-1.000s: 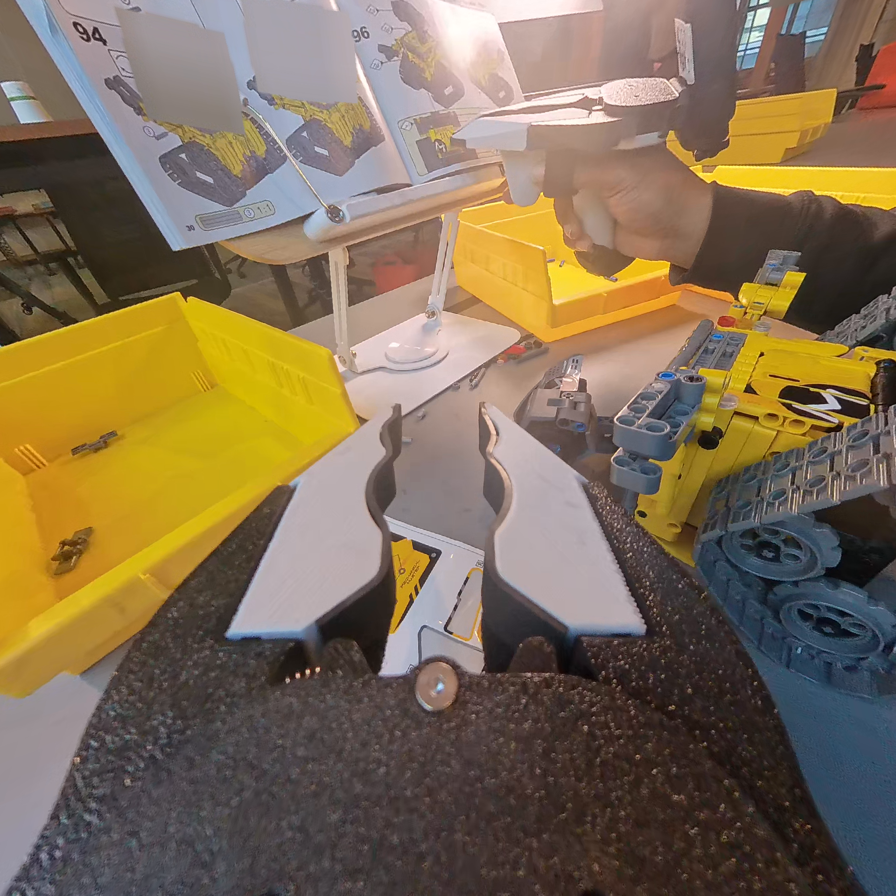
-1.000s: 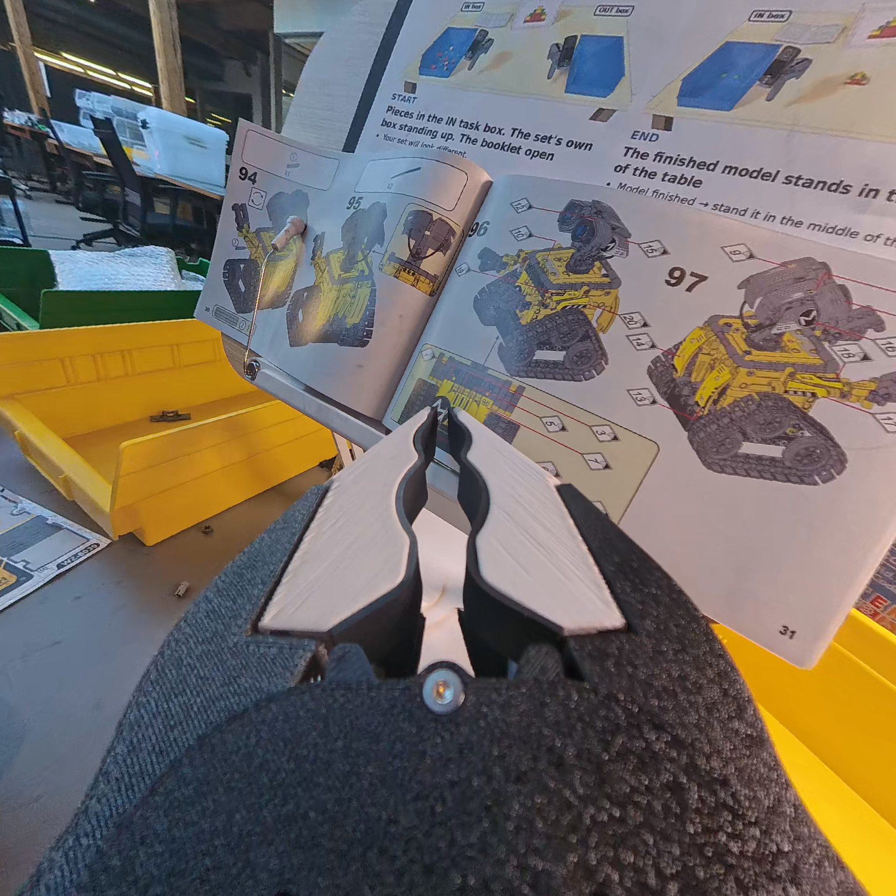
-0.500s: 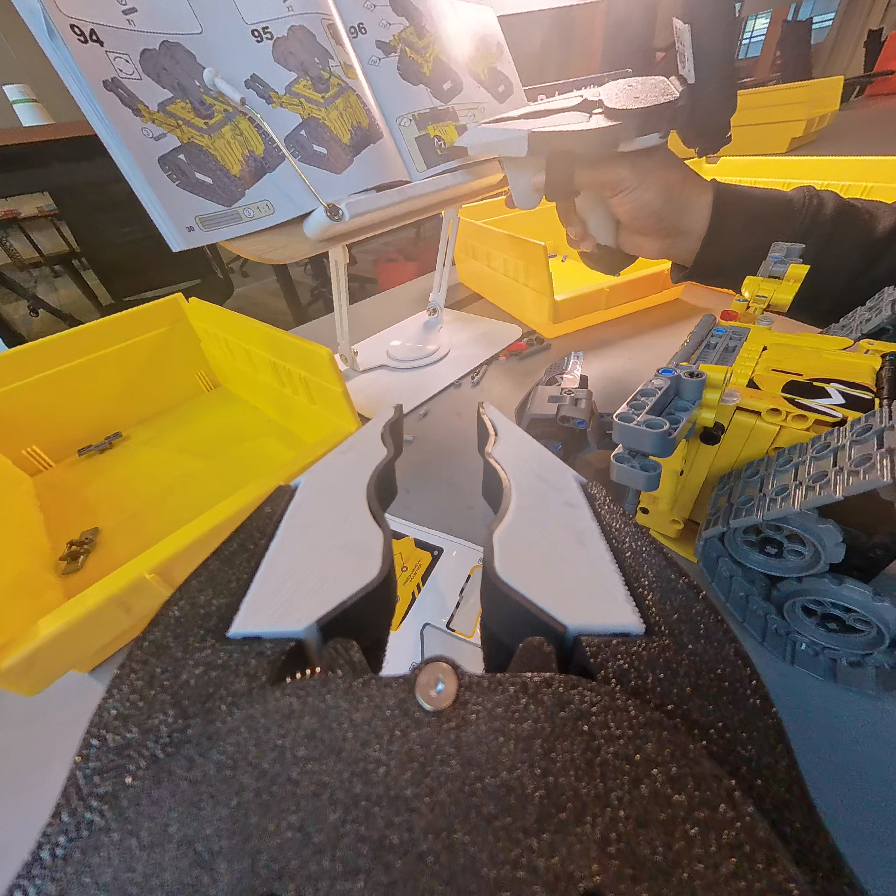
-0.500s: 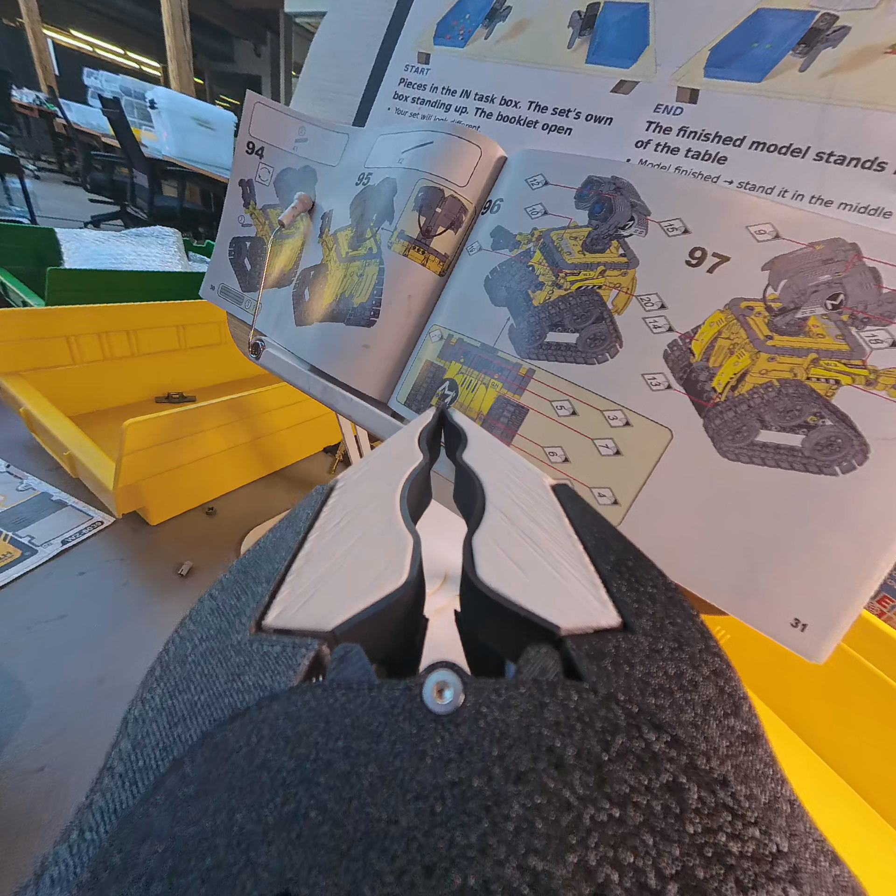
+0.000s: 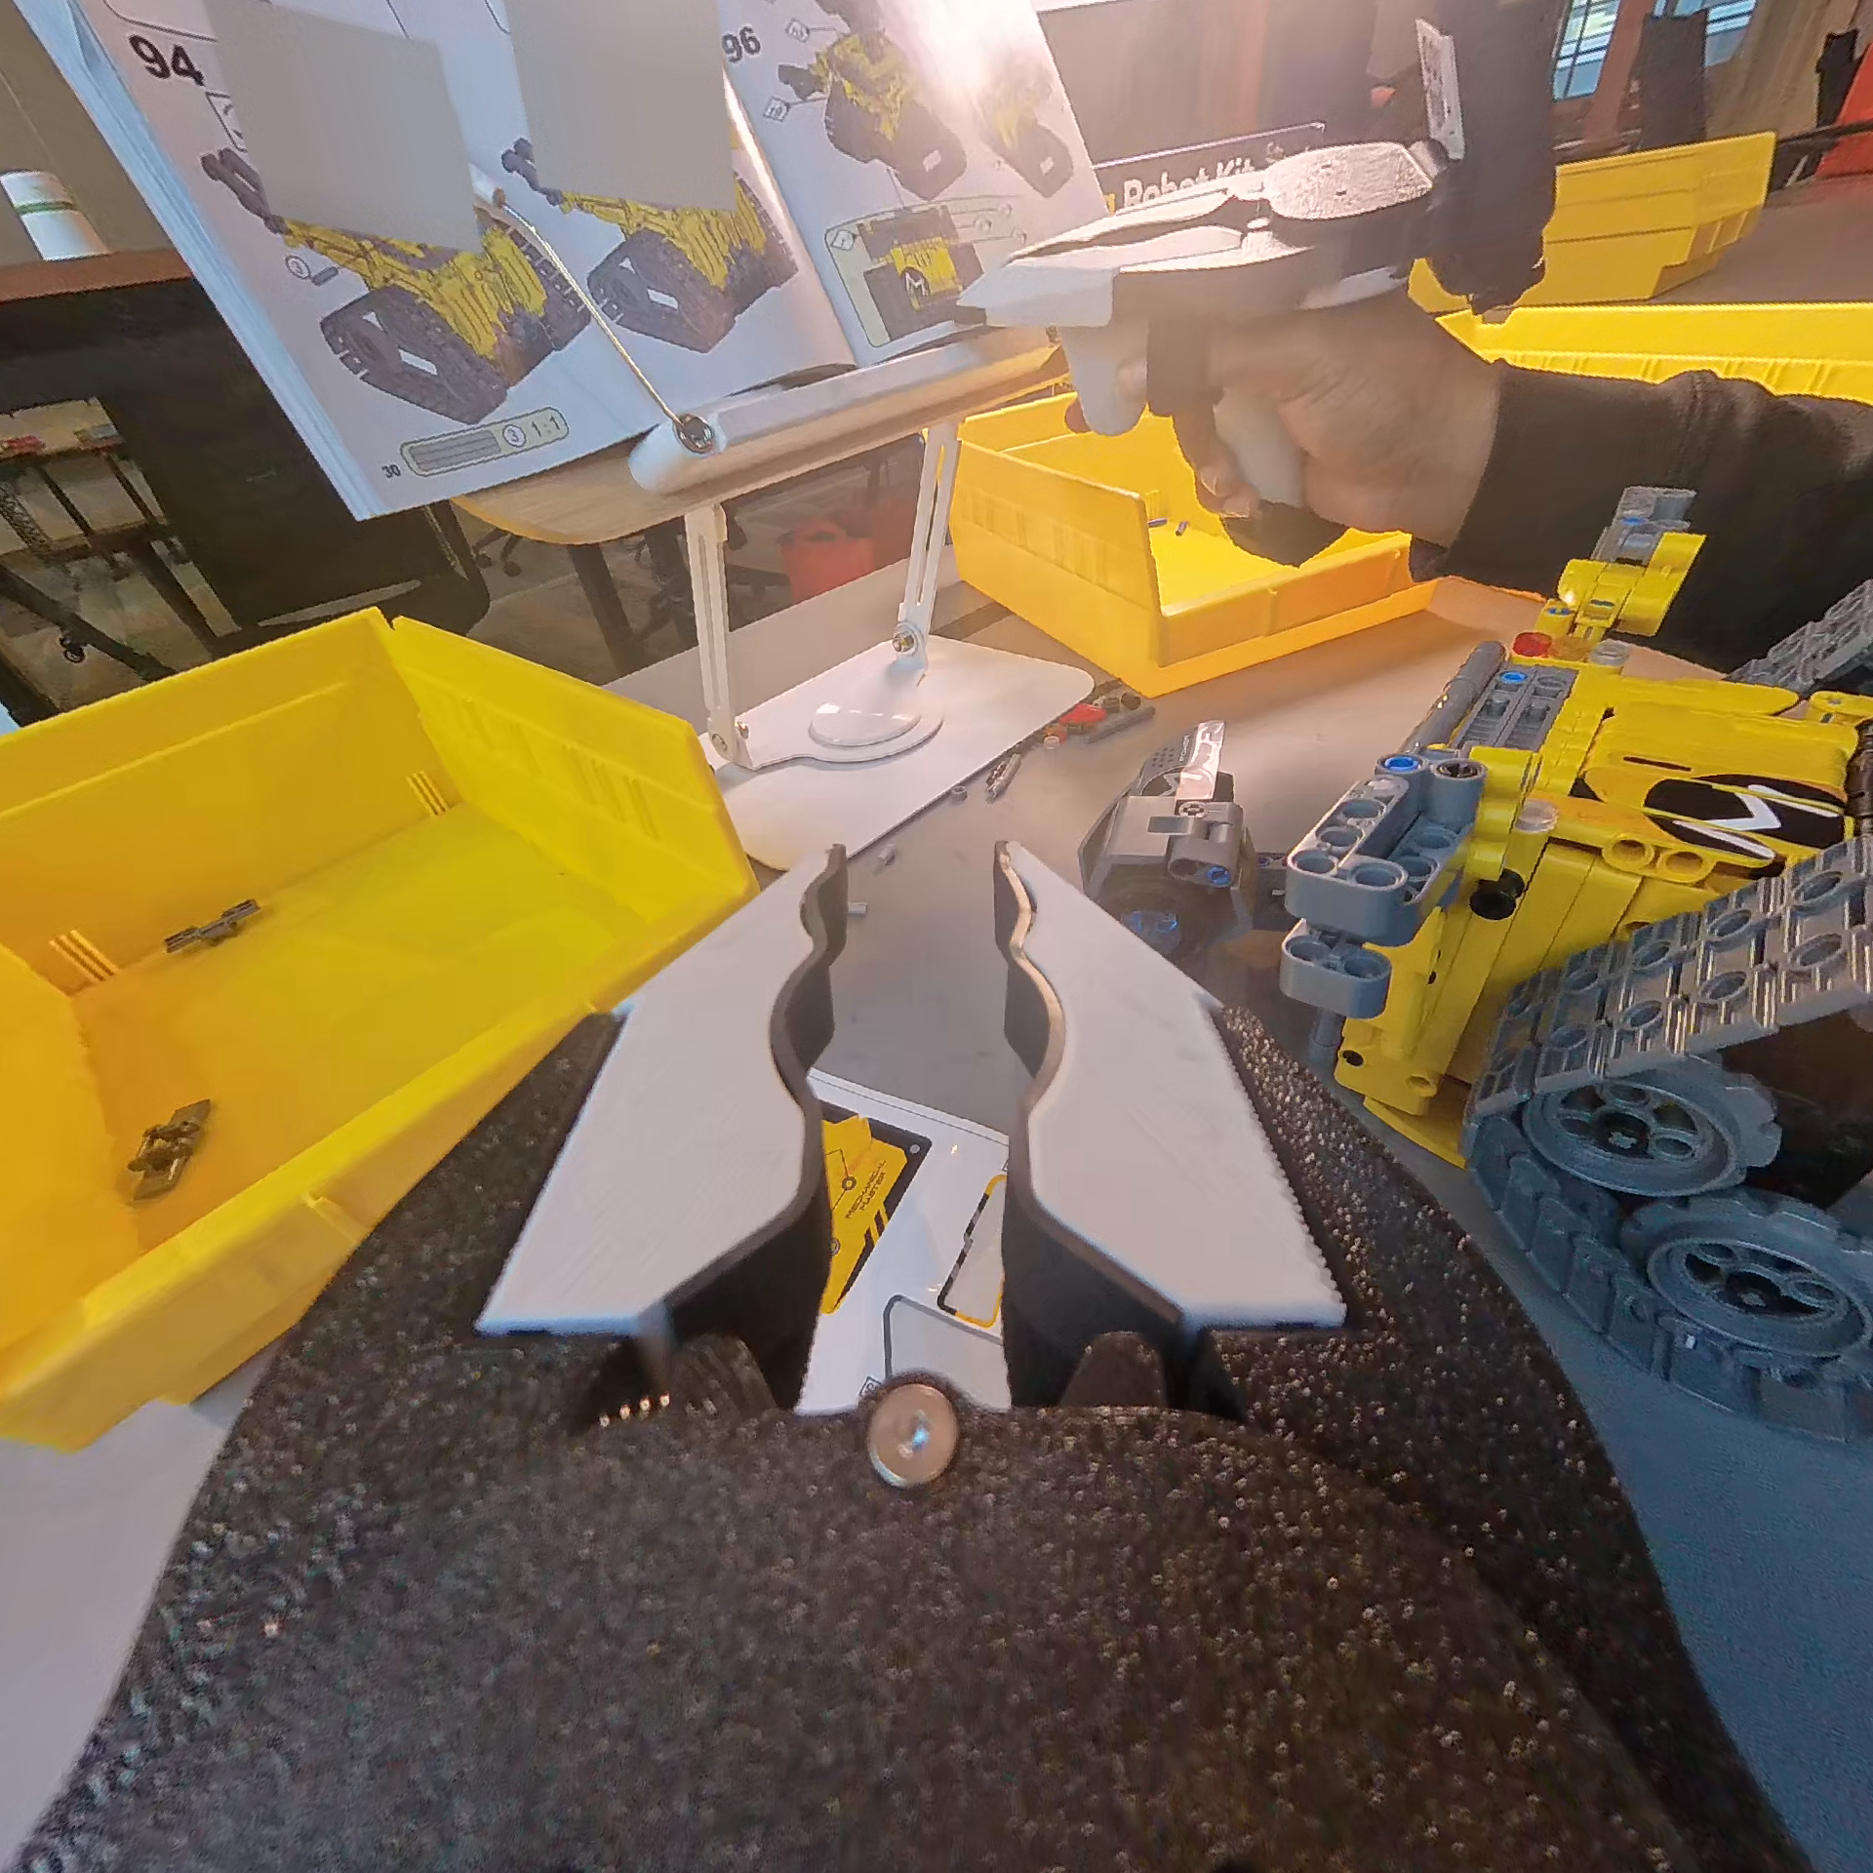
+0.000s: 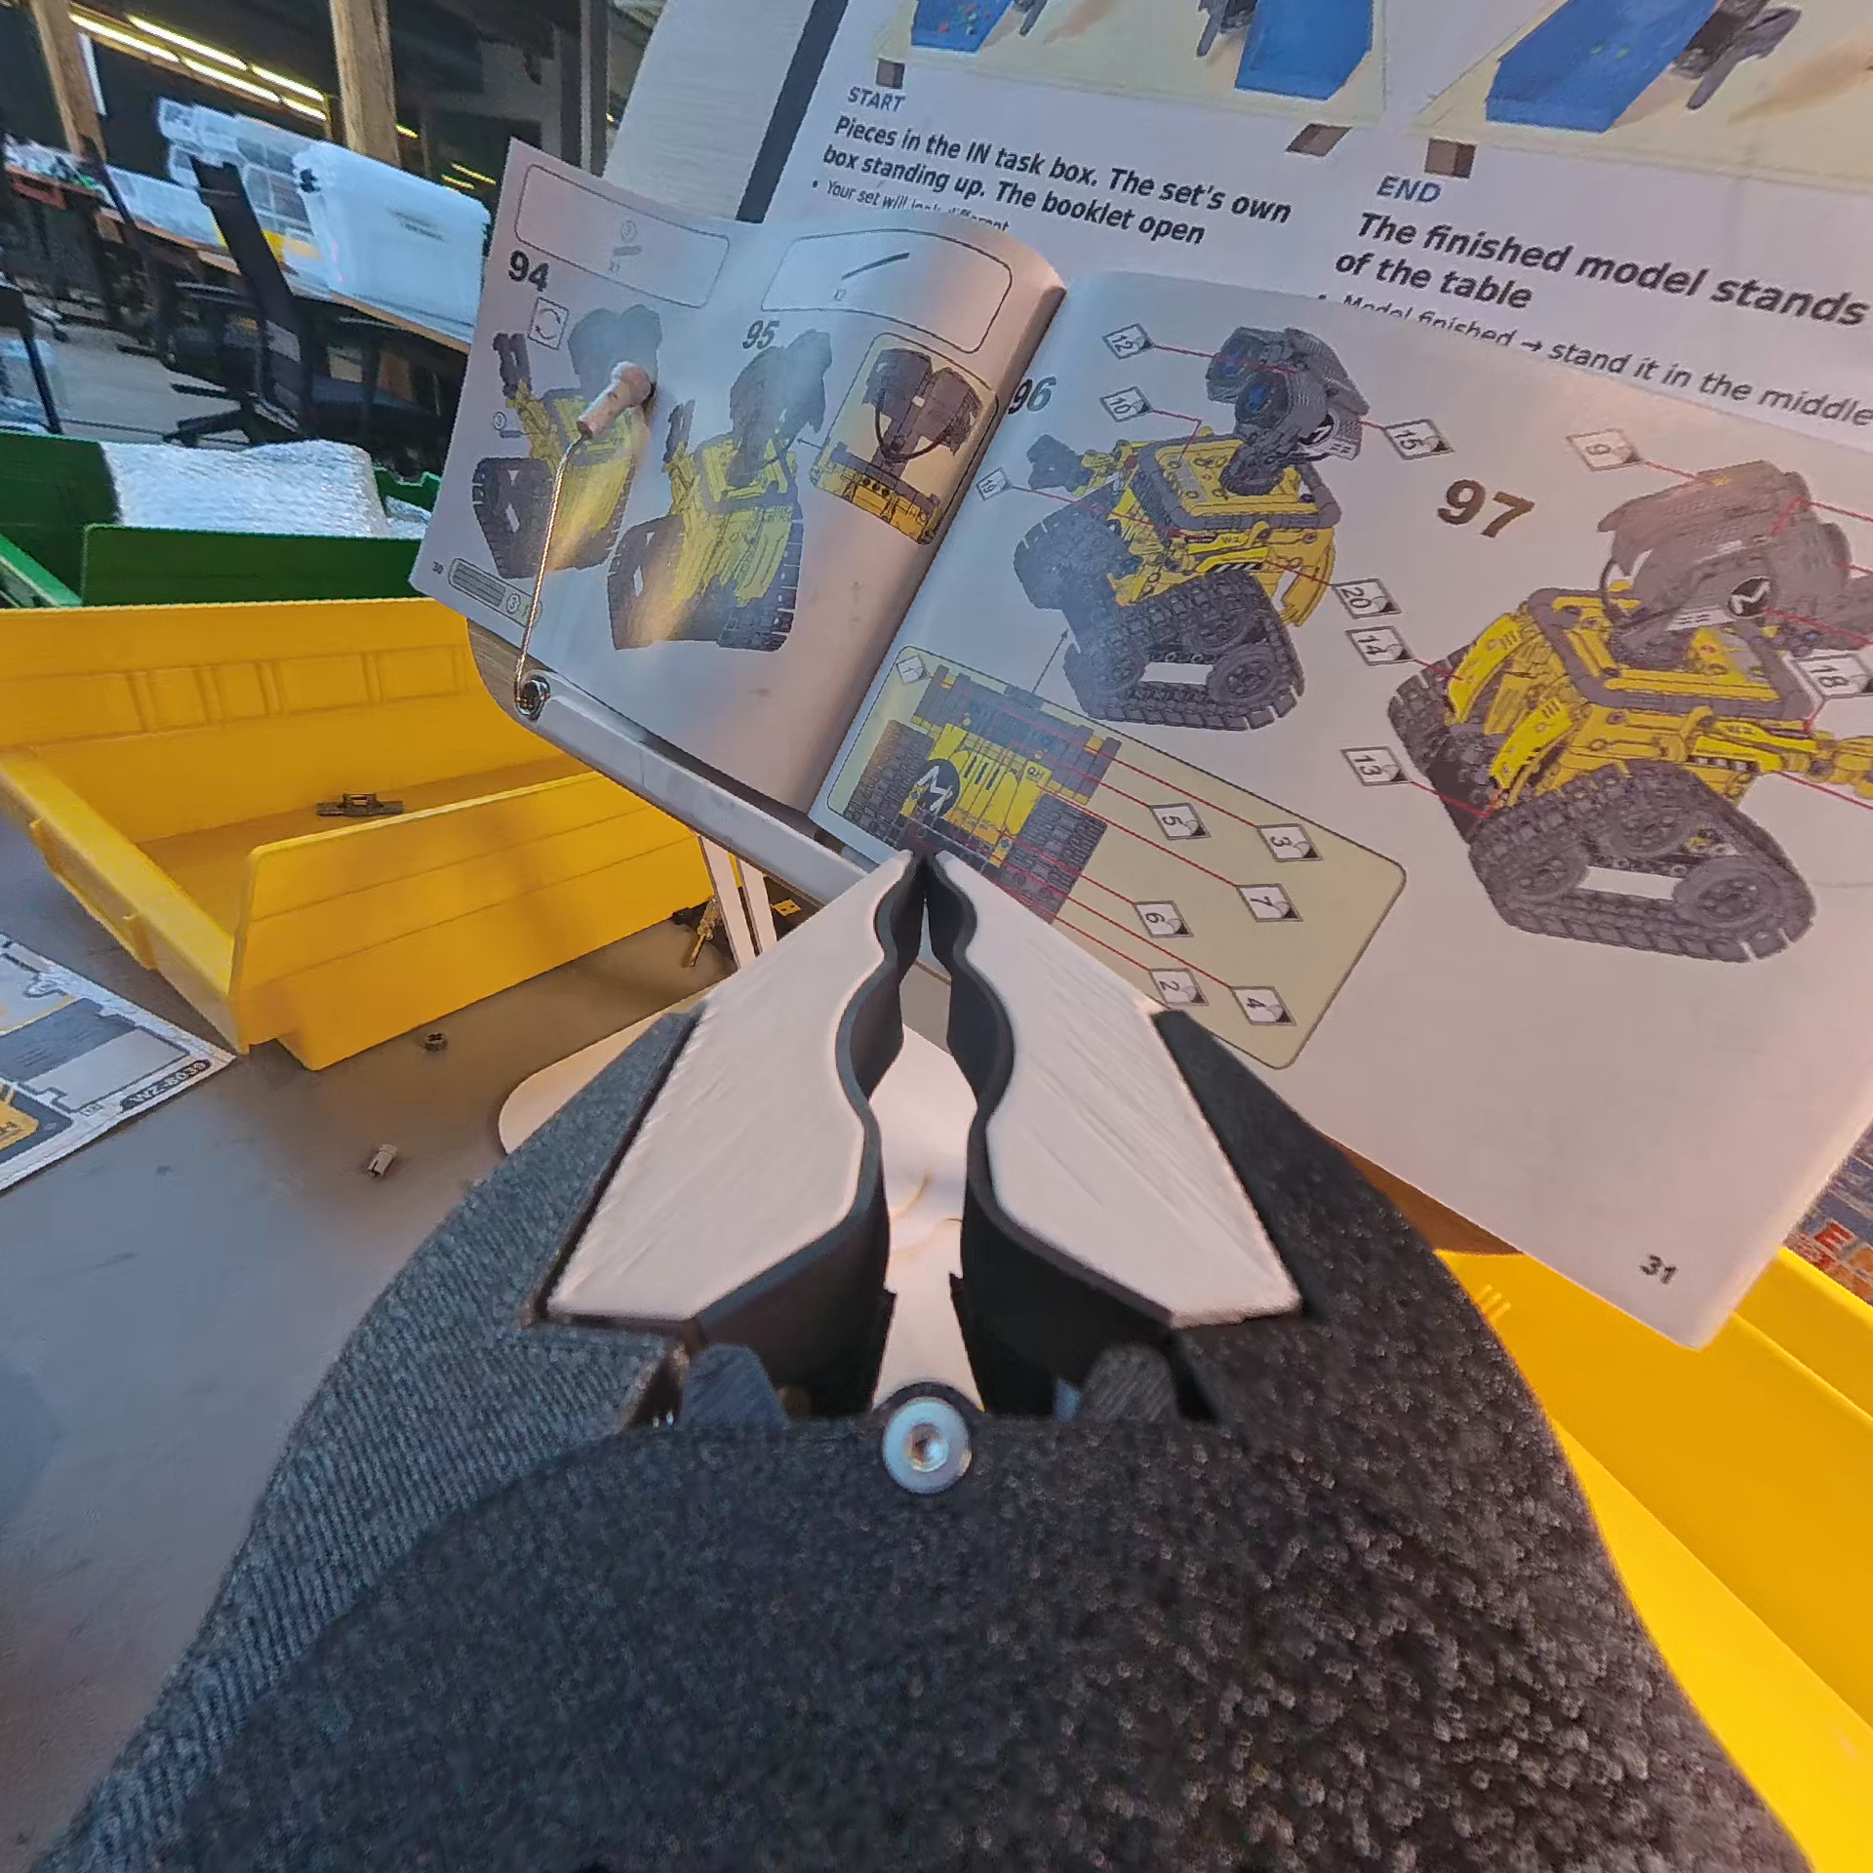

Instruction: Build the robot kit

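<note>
My left gripper (image 5: 917,877) is open and empty, low over the grey table above a sticker sheet (image 5: 912,1216). To its right lies a yellow and grey tracked brick model (image 5: 1622,912) on its side, with a small grey brick assembly (image 5: 1176,851) beside it. My right gripper (image 6: 924,867) is shut and empty, its tips right in front of the lower edge of an open instruction booklet (image 6: 1115,608) on a white stand. It also shows in the left wrist view (image 5: 1024,289), held by a hand (image 5: 1338,426) at the booklet (image 5: 507,253).
A yellow bin (image 5: 304,912) with two small dark parts (image 5: 167,1135) stands at the left. Another yellow bin (image 5: 1166,547) sits behind the stand's white base (image 5: 892,740). Small loose pieces (image 5: 1095,715) lie on the table. A printed sheet (image 6: 1318,152) hangs behind the booklet. The grippers' ends are close to 25 centimetres from one another.
My right gripper has closed from a narrow gap to shut and moved closer to the booklet's lower edge. My left gripper has barely moved and stays open.
</note>
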The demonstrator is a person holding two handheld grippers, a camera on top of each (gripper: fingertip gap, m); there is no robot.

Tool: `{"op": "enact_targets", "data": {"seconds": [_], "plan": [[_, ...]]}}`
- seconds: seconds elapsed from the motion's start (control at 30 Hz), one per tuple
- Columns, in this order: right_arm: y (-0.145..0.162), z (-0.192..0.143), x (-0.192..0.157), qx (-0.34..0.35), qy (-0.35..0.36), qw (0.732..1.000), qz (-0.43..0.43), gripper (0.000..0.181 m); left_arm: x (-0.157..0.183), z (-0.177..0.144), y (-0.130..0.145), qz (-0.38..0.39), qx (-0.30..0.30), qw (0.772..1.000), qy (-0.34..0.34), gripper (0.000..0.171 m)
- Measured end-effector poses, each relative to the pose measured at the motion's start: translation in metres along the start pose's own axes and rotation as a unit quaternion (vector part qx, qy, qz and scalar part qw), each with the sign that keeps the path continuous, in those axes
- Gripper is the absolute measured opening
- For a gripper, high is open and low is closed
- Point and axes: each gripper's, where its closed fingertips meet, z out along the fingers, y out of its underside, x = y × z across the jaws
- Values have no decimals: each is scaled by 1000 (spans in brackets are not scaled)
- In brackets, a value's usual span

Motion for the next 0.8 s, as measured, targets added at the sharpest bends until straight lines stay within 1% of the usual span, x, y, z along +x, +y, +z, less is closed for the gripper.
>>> {"op": "enact_targets", "data": {"seconds": [0.17, 0.53, 0.63, 0.7, 0.73, 0.8], "plan": [[0, -6, 7, 0, 10, 1000, -2, 0, -1, -1, -2, -1, 4, 1000, -2, 28], [4, -23, 38, -5, 52, 999, 17, 0, -9, -4, -2, -5, 2, 1000, -20, 27], [4, -23, 36, -2, 45, 999, 28, 0, -23, -6, 4, -6, -14, 999, -52, 27], [-3, -24, 29, 14, 31, 999, 25, 0, -38, -10, 9, -13, -30, 996, -79, 26], [-8, -24, 25, 23, 24, 999, 21, 0, -45, -12, 14, -22, -43, 995, -88, 25], [-16, -25, 17, 35, 9, 999, 15, 0, -55, -15, 31, -56, -90, 990, -89, 30]]}}
